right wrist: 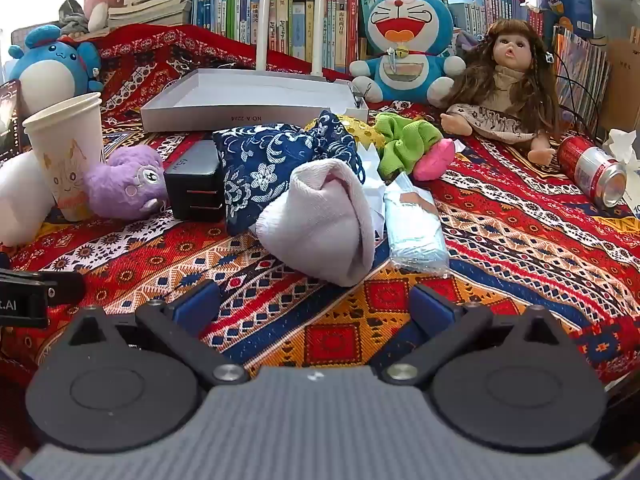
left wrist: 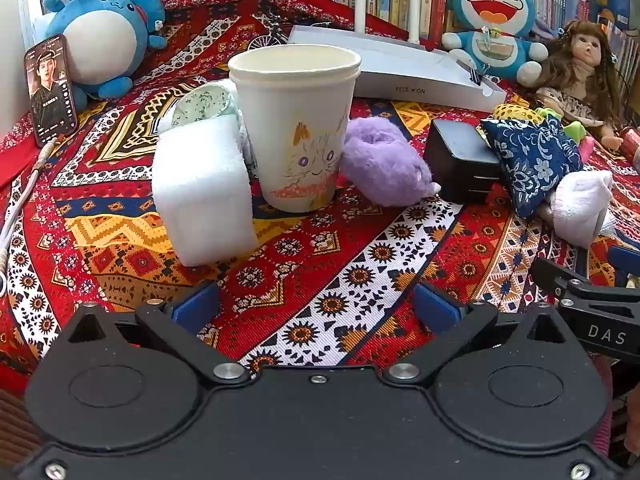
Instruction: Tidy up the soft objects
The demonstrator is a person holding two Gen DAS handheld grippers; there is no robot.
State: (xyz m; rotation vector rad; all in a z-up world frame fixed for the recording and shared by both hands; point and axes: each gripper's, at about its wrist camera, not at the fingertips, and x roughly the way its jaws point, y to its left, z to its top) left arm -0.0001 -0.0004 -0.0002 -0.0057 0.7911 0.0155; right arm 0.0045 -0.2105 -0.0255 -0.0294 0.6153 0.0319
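Observation:
My left gripper (left wrist: 316,304) stands open above the patterned cloth, nothing between its blue pads. Ahead of it are a white foam block (left wrist: 202,190), a paper cup (left wrist: 298,128) with a cat drawing, and a purple fluffy toy (left wrist: 380,162). My right gripper (right wrist: 314,306) is open too, just short of a rolled white sock (right wrist: 324,220). Behind the sock lie a blue floral pouch (right wrist: 272,164), a green scrunchie (right wrist: 404,142), a pink soft piece (right wrist: 434,162) and a wrapped tissue pack (right wrist: 416,236).
A shallow white box (right wrist: 248,98) sits at the back, with a black charger (right wrist: 194,190) in front. Plush toys (right wrist: 404,44), (left wrist: 102,36), a doll (right wrist: 508,84), a red can (right wrist: 592,168), a phone (left wrist: 50,88) and a bookshelf ring the cloth.

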